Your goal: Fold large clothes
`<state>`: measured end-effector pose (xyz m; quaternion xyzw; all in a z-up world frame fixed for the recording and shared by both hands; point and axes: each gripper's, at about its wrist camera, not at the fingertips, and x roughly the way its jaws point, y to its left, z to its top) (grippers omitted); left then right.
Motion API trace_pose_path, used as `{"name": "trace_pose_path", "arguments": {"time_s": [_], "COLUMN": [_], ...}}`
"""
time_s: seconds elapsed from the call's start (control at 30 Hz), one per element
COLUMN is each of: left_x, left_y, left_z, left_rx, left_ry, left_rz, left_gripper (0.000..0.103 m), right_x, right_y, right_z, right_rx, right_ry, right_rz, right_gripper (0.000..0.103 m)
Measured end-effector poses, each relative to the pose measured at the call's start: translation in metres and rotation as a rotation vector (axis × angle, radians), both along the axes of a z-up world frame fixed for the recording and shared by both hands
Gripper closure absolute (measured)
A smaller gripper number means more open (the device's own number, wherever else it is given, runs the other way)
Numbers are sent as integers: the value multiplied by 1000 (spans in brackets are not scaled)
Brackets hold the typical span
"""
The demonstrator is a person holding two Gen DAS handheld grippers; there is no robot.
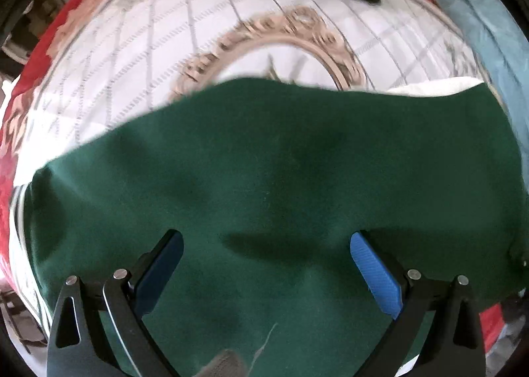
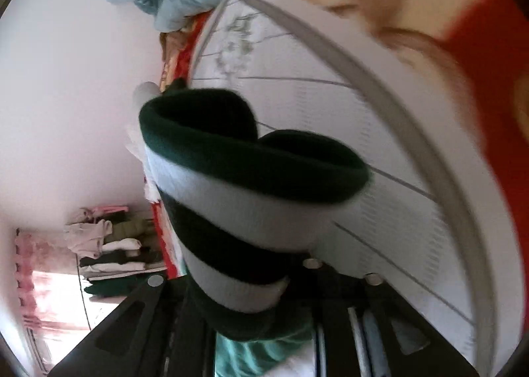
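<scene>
Between L tool (image 1: pixel 266 273) fingers: green garment (image 1: pixel 264 162); R tool (image 2: pixel 264 291) pinches striped cuff (image 2: pixel 244 198).

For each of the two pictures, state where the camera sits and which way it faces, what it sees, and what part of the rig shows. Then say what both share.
Left wrist: sits on the left tongs, facing down over the green garment spread on the white quilted bedcover; both blue-padded fingers show, spread apart.
Right wrist: sits on the right tongs, facing along the bed towards a wall; the green-and-white striped cuff clamped between them fills the centre.
Shared: green garment, bedcover, light blue cloth.
</scene>
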<state>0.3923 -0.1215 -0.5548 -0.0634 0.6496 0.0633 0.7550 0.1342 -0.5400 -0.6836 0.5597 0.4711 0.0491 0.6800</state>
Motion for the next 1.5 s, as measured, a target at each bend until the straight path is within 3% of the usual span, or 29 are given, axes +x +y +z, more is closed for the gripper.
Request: {"name": "trace_pose_path", "arguments": {"time_s": [0.07,0.1,0.2,0.37,0.43,0.47,0.57,0.67,0.87,1.0,1.1,1.2,1.37,1.5], "left_x": [1,2,6,8,15,19,32,41,67,84,68,16,-103,-180], "left_y": [-6,-6,-5,-6,-8,-8,-11,-31,-104,-113,-53,7,128,214], "left_z": [-11,-13,-15,-18,-19,-19,-22,-25,-35,-28,0,41,77,87], "left_rx": [-10,-17,-31,0,26,29,17,-39,-130,-197,-249,-231,-95,20], "left_ry": [15,17,23,2,-11,-11,-11,-27,-75,-69,-107,-167,-197,-180], "left_rz": [22,32,33,-4,-1,0,-1,-18,-101,-117,-21,115,366,519], "left_gripper": [0,0,0,0,0,0,0,0,0,0,0,0,0,0], "right_x": [-12,-16,-7,28,44,49,57,56,51,59,68,74,86,78], "right_y": [-2,-2,16,43,49,52,54,49,37,49,81,133,270,415], "right_z": [-29,-45,-68,-69,-68,-67,-45,-2,89,133,166,194,216,198], "right_rx": [69,122,217,194,205,211,217,173,-1,-127,-226,-320,-448,-580], "right_ry": [31,17,-26,-111,-130,-128,-156,-198,-265,-277,-291,-316,-359,-409], "right_rz": [2,-2,25,27,29,33,10,0,11,52,112,203,426,676], "right_gripper": [43,39,38,35,57,81,85,86,86,86,86,86,86,86]}}
